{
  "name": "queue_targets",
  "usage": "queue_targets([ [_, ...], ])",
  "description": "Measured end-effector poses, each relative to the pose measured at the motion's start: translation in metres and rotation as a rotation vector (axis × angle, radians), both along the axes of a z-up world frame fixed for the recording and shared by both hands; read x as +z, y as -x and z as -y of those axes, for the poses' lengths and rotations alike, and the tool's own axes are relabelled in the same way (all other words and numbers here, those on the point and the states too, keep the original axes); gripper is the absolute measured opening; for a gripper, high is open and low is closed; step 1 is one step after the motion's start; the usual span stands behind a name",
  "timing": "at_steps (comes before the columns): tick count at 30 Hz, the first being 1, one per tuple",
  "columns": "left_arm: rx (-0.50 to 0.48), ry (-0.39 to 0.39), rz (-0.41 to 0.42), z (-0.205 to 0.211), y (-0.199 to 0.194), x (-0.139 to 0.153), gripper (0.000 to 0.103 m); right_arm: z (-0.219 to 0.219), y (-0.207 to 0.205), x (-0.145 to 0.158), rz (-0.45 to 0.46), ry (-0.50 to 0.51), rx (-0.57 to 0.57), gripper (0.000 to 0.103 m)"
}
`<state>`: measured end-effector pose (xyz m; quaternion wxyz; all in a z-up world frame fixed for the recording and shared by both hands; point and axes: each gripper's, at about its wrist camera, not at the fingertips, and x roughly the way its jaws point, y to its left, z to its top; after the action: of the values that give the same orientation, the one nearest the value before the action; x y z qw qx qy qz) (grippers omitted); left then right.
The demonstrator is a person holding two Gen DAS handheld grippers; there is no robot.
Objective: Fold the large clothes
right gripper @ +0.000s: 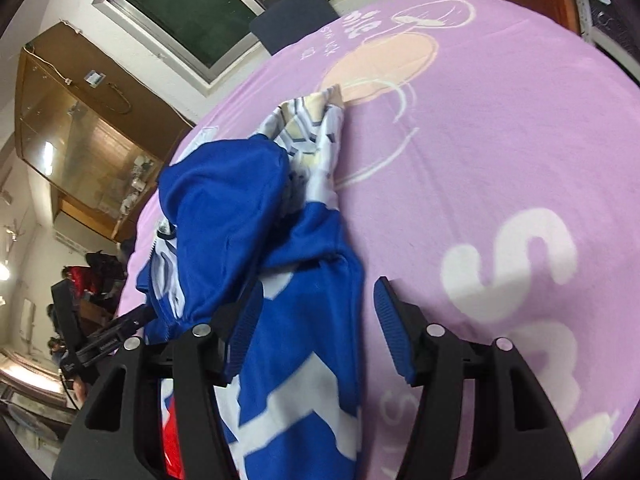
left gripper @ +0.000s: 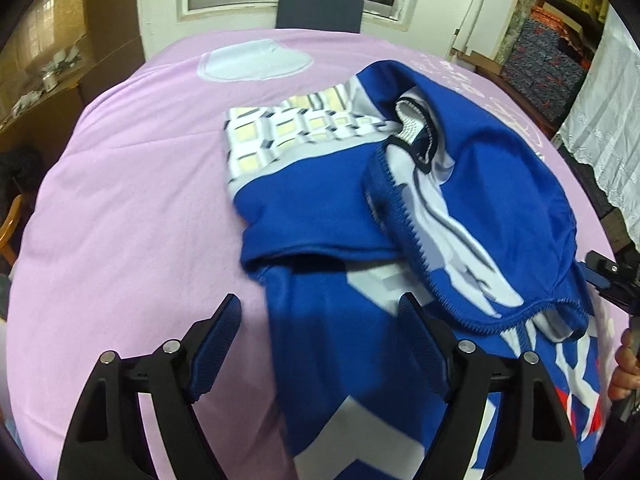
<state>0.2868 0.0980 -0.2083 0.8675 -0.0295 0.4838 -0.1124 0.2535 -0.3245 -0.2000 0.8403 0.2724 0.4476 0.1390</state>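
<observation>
On the pink-covered table (left gripper: 120,200), the blue garment (left gripper: 320,340) lies rumpled with both the left gripper (left gripper: 320,332) and right gripper (right gripper: 318,316) spread and holding nothing (a single-layer pinch would likely drag the heap askew).

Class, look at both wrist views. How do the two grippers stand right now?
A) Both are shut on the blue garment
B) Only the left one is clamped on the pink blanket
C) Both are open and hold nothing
C: the left gripper and the right gripper both show spread jaws with no cloth pinched, just above the blue garment.
</observation>
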Motion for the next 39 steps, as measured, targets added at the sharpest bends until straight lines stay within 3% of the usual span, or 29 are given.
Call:
queue_targets([
  [7,-0.054,0.120,-0.008,-0.004,0.017,0.001,0.074,-0.005,0.003,-0.001,0.000,-0.045,0.027,0.058],
  [24,-0.193,0.344,-0.055,-0.008,0.166,-0.002,0.072,-0.023,0.143,-0.006,-0.049,-0.134,0.186,0.057],
  [28,-0.209,0.356,-0.040,-0.006,0.181,-0.004,0.071,-0.027,0.171,-0.005,-0.026,-0.127,0.203,0.057],
  [31,-0.208,0.385,-0.047,-0.006,0.177,-0.005,0.065,-0.029,0.177,-0.003,-0.004,-0.113,0.207,0.057],
  [33,-0.219,0.390,-0.058,-0.003,0.174,-0.006,0.051,-0.032,0.176,-0.003,-0.002,-0.099,0.206,0.049],
  [35,-0.220,0.373,-0.049,-0.002,0.175,-0.006,0.043,-0.034,0.175,-0.006,-0.008,-0.099,0.211,0.031],
  [39,-0.224,0.369,-0.050,-0.004,0.176,-0.007,0.041,-0.035,0.172,-0.011,-0.017,-0.098,0.223,0.028],
])
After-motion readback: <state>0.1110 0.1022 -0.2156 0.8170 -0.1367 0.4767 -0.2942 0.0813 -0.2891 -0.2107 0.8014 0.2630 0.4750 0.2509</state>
